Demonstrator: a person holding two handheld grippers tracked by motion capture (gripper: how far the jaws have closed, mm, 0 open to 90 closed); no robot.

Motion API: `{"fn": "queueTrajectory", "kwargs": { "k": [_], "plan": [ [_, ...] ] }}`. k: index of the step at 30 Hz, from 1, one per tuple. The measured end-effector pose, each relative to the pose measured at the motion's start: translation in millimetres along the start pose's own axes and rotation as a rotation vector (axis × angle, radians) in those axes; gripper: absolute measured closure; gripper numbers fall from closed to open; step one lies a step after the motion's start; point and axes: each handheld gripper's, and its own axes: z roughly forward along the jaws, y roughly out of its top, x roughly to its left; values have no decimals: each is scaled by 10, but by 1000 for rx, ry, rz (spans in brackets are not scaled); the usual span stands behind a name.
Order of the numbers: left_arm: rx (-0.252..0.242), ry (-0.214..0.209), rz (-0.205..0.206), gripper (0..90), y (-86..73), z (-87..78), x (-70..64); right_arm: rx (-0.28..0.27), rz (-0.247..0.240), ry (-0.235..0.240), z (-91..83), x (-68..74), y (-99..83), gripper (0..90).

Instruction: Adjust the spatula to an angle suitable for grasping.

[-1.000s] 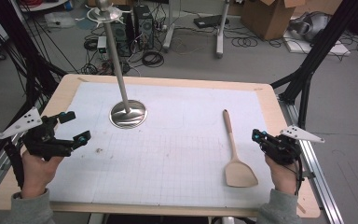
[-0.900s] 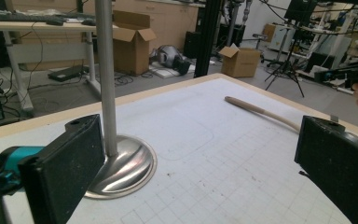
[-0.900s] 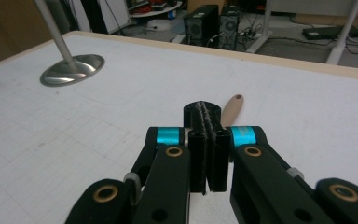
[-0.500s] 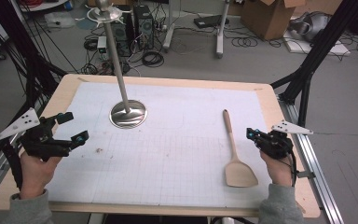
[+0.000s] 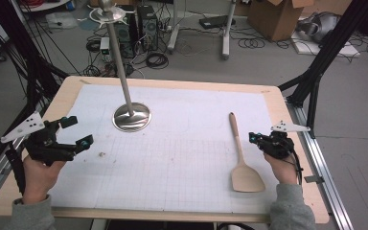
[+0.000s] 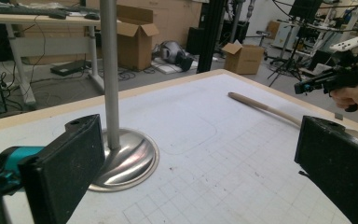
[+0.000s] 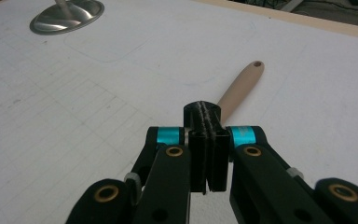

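Workshop floor behind the bench: cardboard boxes point(image 5: 277, 17), loose cables, black frame legs. Wooden table point(image 5: 294, 143) carries a white gridded mat point(image 5: 172, 158) covering most of its top.

Metal stand point(image 5: 131, 116): round polished base on the mat's far-left part, thin upright pole rising out of the top of the high view. In the left gripper view its base point(image 6: 126, 158) sits just beyond the left jaw.

Wooden spatula point(image 5: 242, 160): flat on the mat at the right side, blade toward the person, handle pointing away to the far edge. Well apart from the stand.

Left gripper point(image 5: 72, 132): held in the person's left hand point(image 5: 38, 175) at the table's left edge, jaws spread wide, nothing between them. Jaw pads stand far apart at either side of the left gripper view.

Right gripper point(image 5: 253, 138): held in the right hand point(image 5: 282, 165), just right of the spatula handle, near it; contact cannot be told. Right gripper view: jaws point(image 7: 207, 144) pressed together, pads meeting, pinching nothing; spatula handle point(image 7: 240, 88) lies beyond the tips.
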Motion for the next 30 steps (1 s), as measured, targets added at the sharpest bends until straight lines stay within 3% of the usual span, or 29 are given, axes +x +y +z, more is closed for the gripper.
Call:
{"fn": "queueTrajectory", "kwargs": {
  "k": [10, 18, 26, 30],
  "plan": [
    [15, 1, 1, 19, -20, 27, 4, 35, 40, -15, 172, -112, -43, 898],
    [19, 5, -7, 20, -38, 32, 12, 87, 31, 6, 313, -228, -103, 898],
    [29, 6, -11, 20, -63, 49, 12, 104, 54, 23, 440, -292, -146, 899],
    [33, 9, -15, 20, -78, 40, 21, 131, 60, 1, 493, -306, -153, 899]
  ]
}}
